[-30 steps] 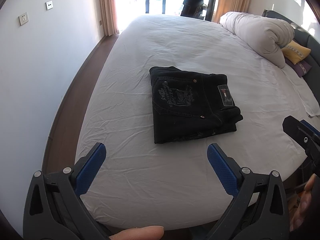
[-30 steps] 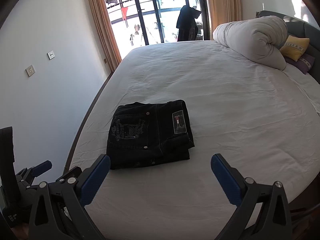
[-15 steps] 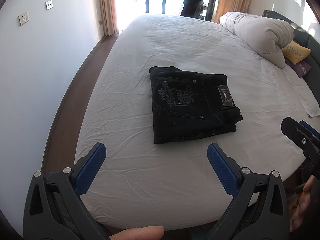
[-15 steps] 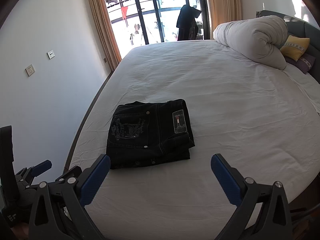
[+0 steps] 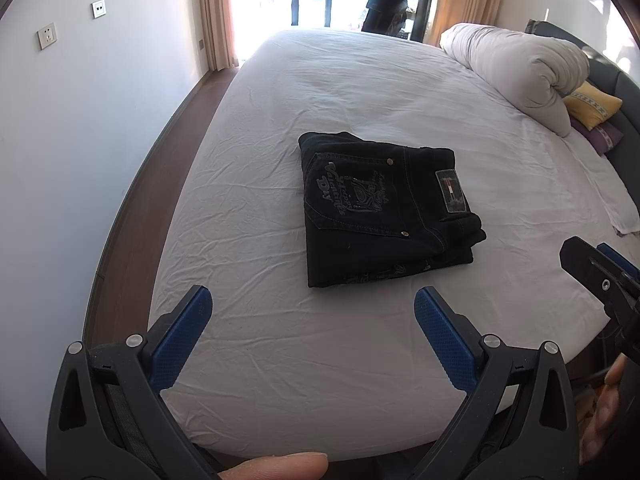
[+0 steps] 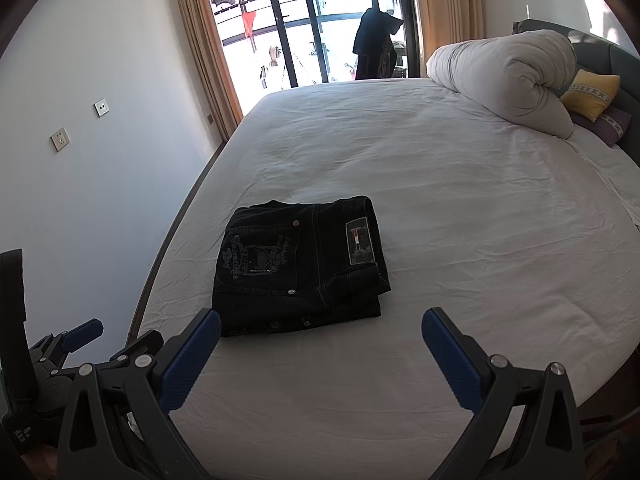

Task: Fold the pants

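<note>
Black jeans (image 5: 384,208) lie folded into a compact rectangle on the white bed sheet, back pocket embroidery and a waistband patch facing up. They also show in the right wrist view (image 6: 300,268). My left gripper (image 5: 312,308) is open and empty, held back near the bed's near edge, apart from the jeans. My right gripper (image 6: 320,328) is open and empty, just short of the jeans' near edge. The right gripper's body shows at the right of the left wrist view (image 5: 600,280).
The white bed (image 6: 460,208) fills the view. A rolled white duvet (image 6: 504,76) and yellow and purple cushions (image 6: 592,96) lie at the far right. A wall with sockets runs along the left. A balcony door (image 6: 312,28) is beyond the bed.
Almost nothing has changed. Both grippers stay open and nearly still; the jeans lie unmoved.
</note>
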`<state>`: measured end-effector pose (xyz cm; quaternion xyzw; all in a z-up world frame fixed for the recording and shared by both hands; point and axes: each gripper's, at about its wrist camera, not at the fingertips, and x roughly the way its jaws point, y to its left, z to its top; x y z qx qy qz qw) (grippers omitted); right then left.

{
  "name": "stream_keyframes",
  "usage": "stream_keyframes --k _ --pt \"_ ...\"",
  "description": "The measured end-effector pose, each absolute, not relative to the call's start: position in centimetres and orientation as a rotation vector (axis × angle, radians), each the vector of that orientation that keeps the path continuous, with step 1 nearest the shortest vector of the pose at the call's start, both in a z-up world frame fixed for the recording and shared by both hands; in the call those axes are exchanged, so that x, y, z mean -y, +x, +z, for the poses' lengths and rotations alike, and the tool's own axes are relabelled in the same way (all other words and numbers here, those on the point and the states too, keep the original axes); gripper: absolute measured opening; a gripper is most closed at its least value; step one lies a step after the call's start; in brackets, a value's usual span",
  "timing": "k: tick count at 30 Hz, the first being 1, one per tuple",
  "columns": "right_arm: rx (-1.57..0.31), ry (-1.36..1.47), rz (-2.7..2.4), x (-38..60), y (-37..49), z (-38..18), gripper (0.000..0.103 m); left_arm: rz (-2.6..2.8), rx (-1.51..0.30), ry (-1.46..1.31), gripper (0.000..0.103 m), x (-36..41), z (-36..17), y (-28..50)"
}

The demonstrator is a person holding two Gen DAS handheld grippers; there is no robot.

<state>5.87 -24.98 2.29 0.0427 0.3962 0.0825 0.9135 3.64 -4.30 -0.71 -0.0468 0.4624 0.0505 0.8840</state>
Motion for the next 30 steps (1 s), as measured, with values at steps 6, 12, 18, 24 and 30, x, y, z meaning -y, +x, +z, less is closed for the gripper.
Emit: stream_keyframes --k 6,12,18,24,30 --pt "-0.822 0.088 0.173 25.1 6.0 1.8 0.103 0.104 -0.963 -0.098 0.103 4.3 -0.7 3.7" --pt "-0.823 0.088 0.174 25.1 5.9 1.7 0.103 0.108 -0.964 -0.100 0.103 4.2 -0.8 3.7" --pt "-0.826 0.089 0.175 25.2 5.9 1.4 0.103 0.117 -0.967 -0.100 0.103 4.3 -1.0 3.6" --pt "-0.829 0.090 0.177 25.2 5.9 1.2 0.103 0.122 -0.968 -0.098 0.103 4.5 -1.1 3.4" --pt "-0.831 0.090 0.177 25.3 6.0 1.2 0.103 0.124 -0.966 -0.097 0.103 4.7 -1.2 3.2"
